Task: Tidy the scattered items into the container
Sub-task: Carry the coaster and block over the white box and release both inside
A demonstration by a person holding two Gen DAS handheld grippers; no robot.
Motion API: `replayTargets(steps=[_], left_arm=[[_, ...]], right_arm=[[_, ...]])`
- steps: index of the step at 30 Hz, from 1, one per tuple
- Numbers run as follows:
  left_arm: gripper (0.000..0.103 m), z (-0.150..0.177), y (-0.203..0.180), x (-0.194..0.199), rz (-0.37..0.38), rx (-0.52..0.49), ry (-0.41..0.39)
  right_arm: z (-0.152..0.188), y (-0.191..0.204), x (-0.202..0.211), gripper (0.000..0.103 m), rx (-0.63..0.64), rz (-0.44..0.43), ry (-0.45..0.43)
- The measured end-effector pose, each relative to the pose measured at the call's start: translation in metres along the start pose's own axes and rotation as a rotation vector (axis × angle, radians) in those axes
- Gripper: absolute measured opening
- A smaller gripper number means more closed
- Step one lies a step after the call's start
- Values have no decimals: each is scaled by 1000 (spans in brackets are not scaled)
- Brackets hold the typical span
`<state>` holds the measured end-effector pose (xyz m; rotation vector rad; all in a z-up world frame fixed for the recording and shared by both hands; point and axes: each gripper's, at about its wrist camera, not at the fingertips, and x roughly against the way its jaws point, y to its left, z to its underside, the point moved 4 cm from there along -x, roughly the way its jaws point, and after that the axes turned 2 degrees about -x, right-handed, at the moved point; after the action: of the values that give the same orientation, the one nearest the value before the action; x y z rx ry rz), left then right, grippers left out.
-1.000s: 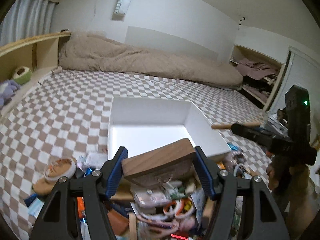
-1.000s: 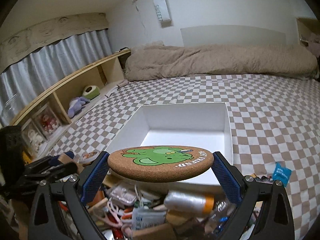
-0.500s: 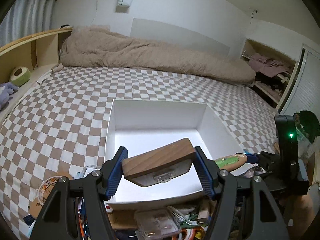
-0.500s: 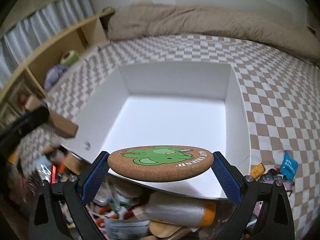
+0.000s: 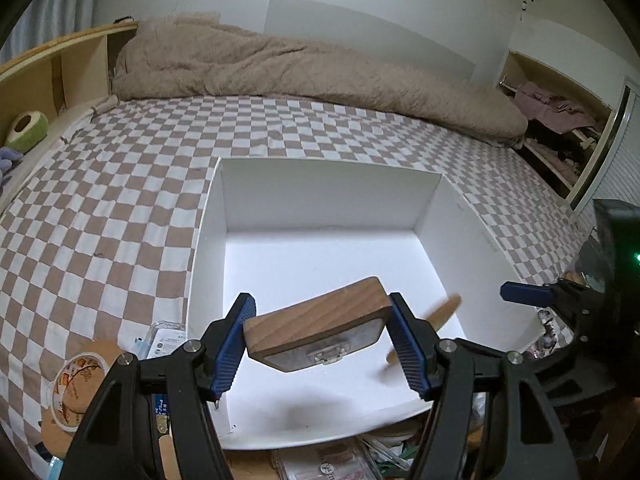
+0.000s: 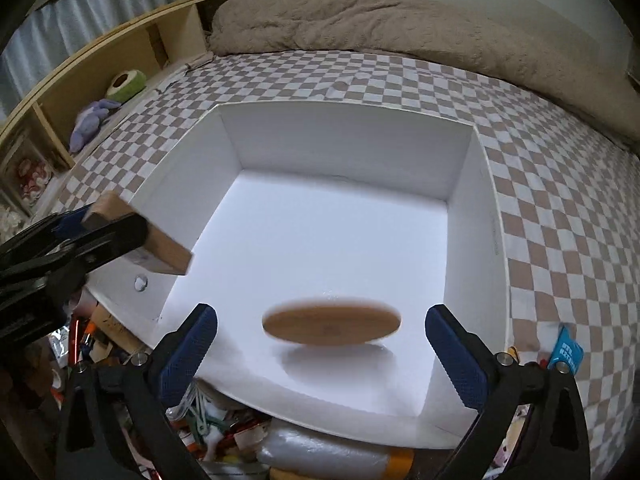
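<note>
Lying on the checkered bedspread, a white open-topped box sits ahead of both tools. Left gripper clamps a wooden block above it — right gripper gapes wide, a blurred round cork coaster between its fingers, untouched.

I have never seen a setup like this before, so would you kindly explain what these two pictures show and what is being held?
There is no robot here: a person holds one two-finger gripper in each hand, and each gripper carries a fisheye camera looking forward along its fingers. One picture comes from the left gripper, the other from the right gripper.

Both look down at a white box on a bed with a checkered sheet. A clutter of small items lies along the box's near edge.

The left gripper clamps a wooden block over the box. The right gripper is open; a blurred round cork coaster hangs between its fingers, apparently dropping into the box.
</note>
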<state>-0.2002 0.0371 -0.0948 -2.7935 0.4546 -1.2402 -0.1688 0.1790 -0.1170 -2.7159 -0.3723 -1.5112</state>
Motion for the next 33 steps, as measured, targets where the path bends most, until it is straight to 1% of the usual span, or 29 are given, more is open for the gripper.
replayTargets(steps=[3,6,9,10,11,12,13,17,22,33], left_arm=[[67,1,0,-6,-4,-1,21],[67,1,-1,-12,-11,-3,41],[67,0,-2,-17,-23,-3,45],[71,-1,-2,-17,-25,1,42],[84,-3,-3,-16,-30,4,39],[89,-5,-3,-14,-35,5,29],[91,-7,-4,-11,-38,4,15],[91,-13,-4,2,-51,-11,-20],[91,-15,-3,17,-59,-8,-45],[91,-9,-8,49,-54,-9,-90]], right_arm=[[0,0,2,103,13,6,-9],[-2,3,3,103,6,-12,-14],[-2,1,5,103,-2,-23,-22],[-1,1,6,103,-4,-26,-25],[-1,1,7,103,-5,-29,-26],[-1,1,9,103,-7,-33,-31],[-1,1,10,103,-8,-37,-34],[1,2,17,103,-13,-52,-51],[4,3,26,103,-18,-65,-72],[13,5,48,103,-32,-72,-117]])
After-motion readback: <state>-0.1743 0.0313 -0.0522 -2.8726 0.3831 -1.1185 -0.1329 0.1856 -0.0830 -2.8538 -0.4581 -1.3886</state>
